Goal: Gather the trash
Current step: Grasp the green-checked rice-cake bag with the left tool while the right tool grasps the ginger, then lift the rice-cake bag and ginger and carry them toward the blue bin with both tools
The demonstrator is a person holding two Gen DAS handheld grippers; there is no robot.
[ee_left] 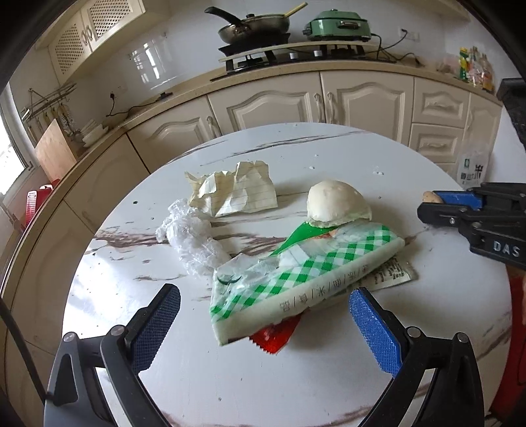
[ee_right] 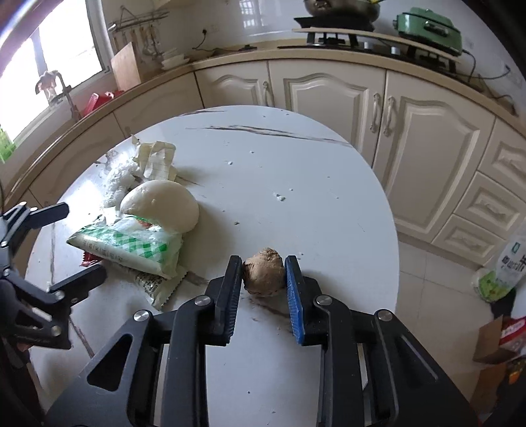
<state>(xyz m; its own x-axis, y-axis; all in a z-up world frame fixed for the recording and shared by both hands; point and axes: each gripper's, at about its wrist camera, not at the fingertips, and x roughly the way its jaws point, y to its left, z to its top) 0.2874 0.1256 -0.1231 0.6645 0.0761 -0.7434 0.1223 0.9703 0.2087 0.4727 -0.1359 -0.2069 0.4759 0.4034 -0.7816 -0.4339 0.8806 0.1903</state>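
Your right gripper point(ee_right: 264, 272) pinches a brown lump point(ee_right: 264, 272) between its pads, low over the round white table point(ee_right: 296, 164), on the side of the trash pile away from the window. No earlier picture shows how the jaws came to this grip. Your left gripper point(ee_left: 264, 315) stands spread wide, its blue pads on either side of the near end of a green-checked bag point(ee_left: 305, 272) without touching it. That bag lies flat near the middle of the table; the print and reflections hide whatever it holds. A white steamed bun point(ee_left: 338, 203) sits on the bag's far end, partly on the table. Under the bag's near corner pokes a small red packet point(ee_left: 274, 338), and under its edge towards your right gripper lies a pale printed sachet point(ee_left: 391, 272). Beyond the bag on the window side rests a wad of clear plastic wrap point(ee_left: 190, 236), and just behind that a crumpled sheet of lined paper point(ee_left: 236, 190). On the counter behind the table, a dark frying pan point(ee_left: 253, 24) sits on the stove with a utensil handle sticking out of it; beside it stands a closed green electric pot point(ee_left: 338, 26).
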